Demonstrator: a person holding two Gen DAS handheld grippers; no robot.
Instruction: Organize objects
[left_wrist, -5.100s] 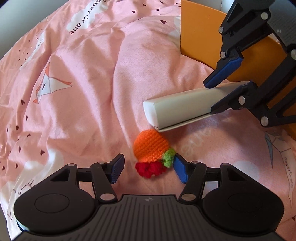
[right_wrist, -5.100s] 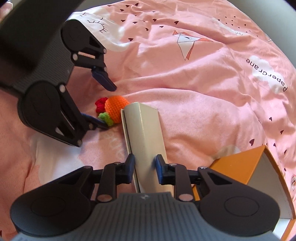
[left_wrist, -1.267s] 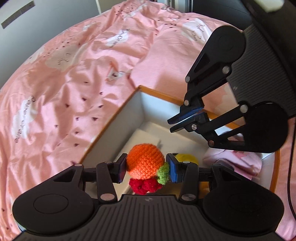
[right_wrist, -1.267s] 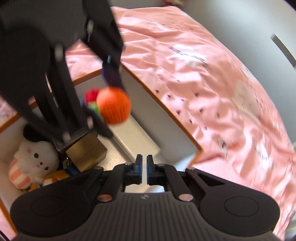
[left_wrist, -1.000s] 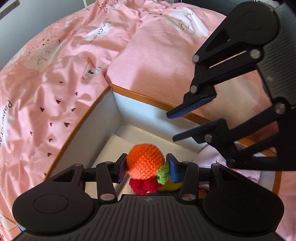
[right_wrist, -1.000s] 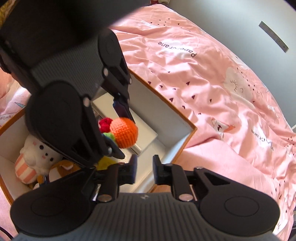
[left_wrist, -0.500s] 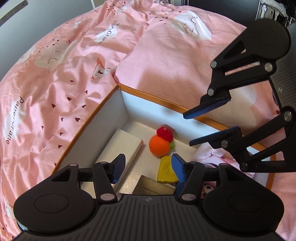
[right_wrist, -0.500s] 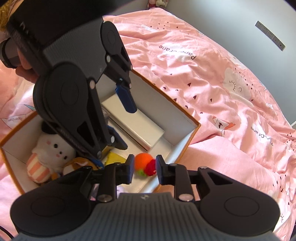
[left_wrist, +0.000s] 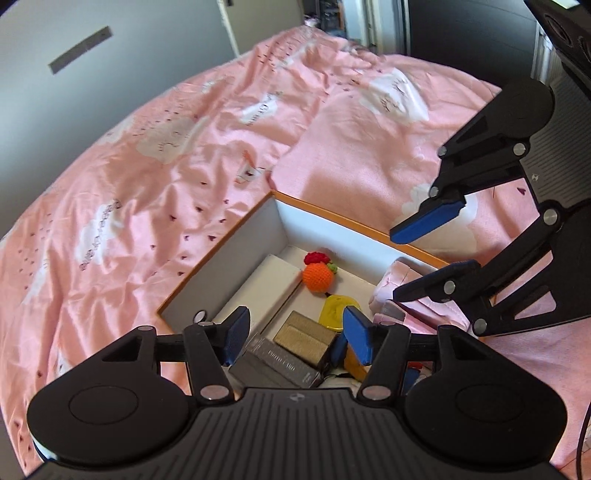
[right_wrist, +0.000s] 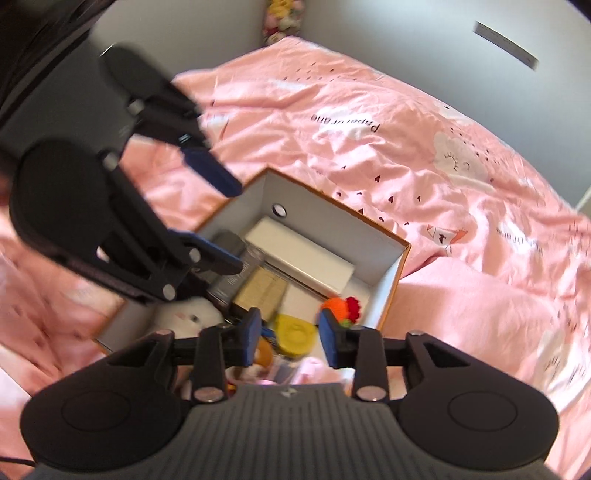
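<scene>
The orange crocheted toy (left_wrist: 317, 276) (right_wrist: 334, 308), with its red and green tufts, lies loose on the floor of the orange-rimmed box (left_wrist: 221, 266) (right_wrist: 321, 210), near a corner. Beside it rests the long white case (left_wrist: 266, 291) (right_wrist: 306, 258). My left gripper (left_wrist: 295, 326) (right_wrist: 234, 227) hovers above the box, its jaws opening with nothing between them. My right gripper (right_wrist: 290, 330) (left_wrist: 432, 253) hangs over the box's other side. Its jaws are also opening, and nothing is between them.
Inside the box are a yellow item (left_wrist: 338, 308), a gold-brown block (left_wrist: 306, 338), a grey carton (left_wrist: 277, 363), pink cloth (left_wrist: 402, 284) and a white plush (right_wrist: 192, 314). The box sits on a rumpled pink bedspread (left_wrist: 147, 184). A grey wall stands behind.
The left gripper let go of the orange toy, which dropped into the box. Both grippers rose and drew back from the box. The right jaws spread wider.
</scene>
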